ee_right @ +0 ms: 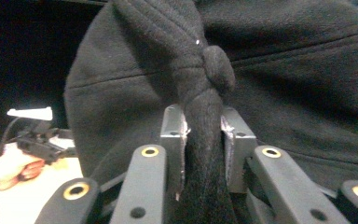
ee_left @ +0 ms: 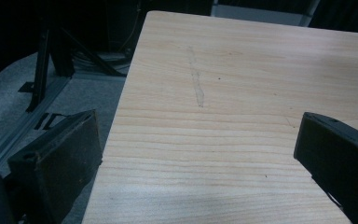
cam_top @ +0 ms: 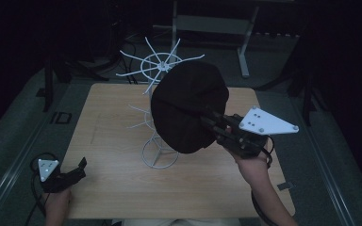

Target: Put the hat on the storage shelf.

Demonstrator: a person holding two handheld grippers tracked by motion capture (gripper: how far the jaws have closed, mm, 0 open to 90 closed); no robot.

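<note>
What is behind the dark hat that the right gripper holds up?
The white wire rack stands behind the dark hat: its top spokes and base ring show, its middle stem is covered. The right gripper pinches a fold of the hat.

The right claw (cam_top: 210,121) is raised over the counter's right half, forearm coming up from the near edge, its jaws pinching a fold of the dark hat (cam_top: 188,106). The left claw (cam_top: 73,173) rests at the near left corner, jaws spread wide apart with nothing between them.
</note>
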